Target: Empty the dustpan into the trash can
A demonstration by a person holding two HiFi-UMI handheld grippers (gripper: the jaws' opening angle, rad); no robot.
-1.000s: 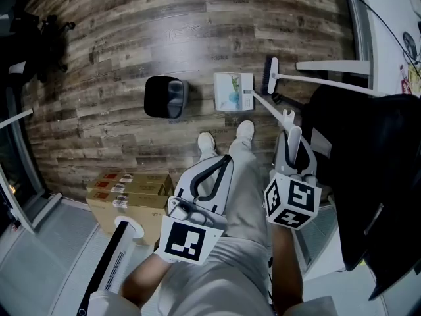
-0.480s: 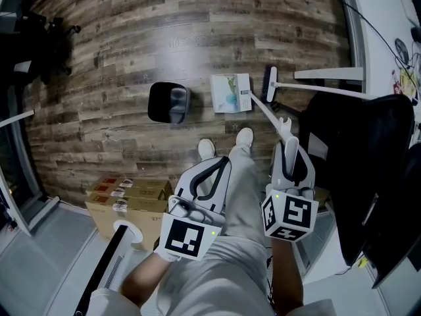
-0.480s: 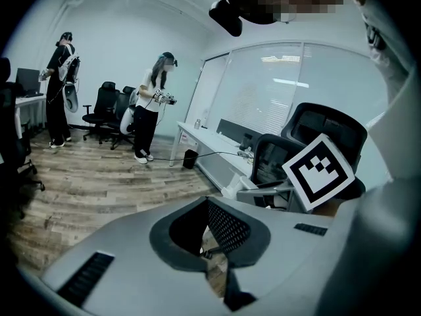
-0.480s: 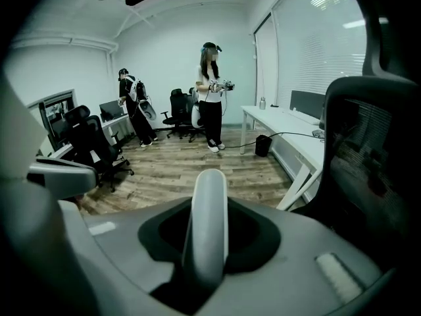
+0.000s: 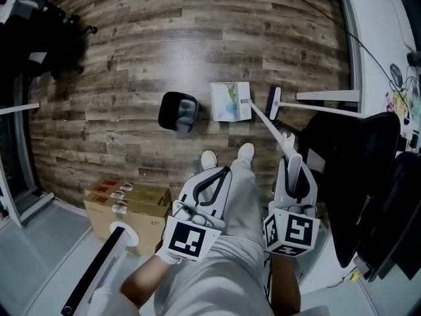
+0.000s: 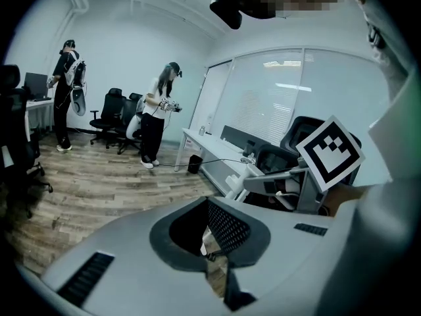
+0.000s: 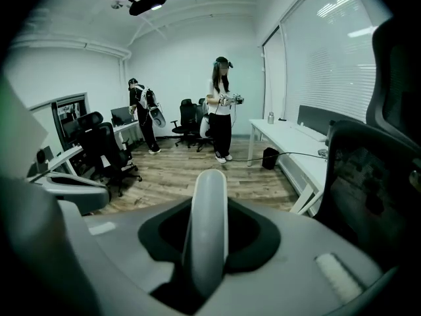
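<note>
A white dustpan [image 5: 231, 101] with greenish litter in it shows out past my feet, next to the black trash can [image 5: 179, 112] on its left. Whether it touches the wooden floor I cannot tell. Its long white handle [image 5: 268, 120] slants back to my right gripper [image 5: 293, 141], which is shut on it. In the right gripper view the handle [image 7: 208, 222] stands as a pale rod between the jaws. My left gripper [image 5: 226, 170] hangs over my left leg, jaws together with nothing in them. In its own view the left gripper [image 6: 208, 209] shows only a thin slit.
A broom [image 5: 272, 103] lies right of the dustpan. A black office chair [image 5: 355, 170] crowds my right side, and a white desk edge [image 5: 368, 38] runs behind it. Cardboard boxes [image 5: 128, 199] and a white upright appliance [image 5: 112, 255] stand at my left. Two people stand far across the room.
Both grippers have risen, the right one with the handle in it. The floor, trash can and dustpan have slid lower in the head view, and the dustpan now sits closer to the can.
</note>
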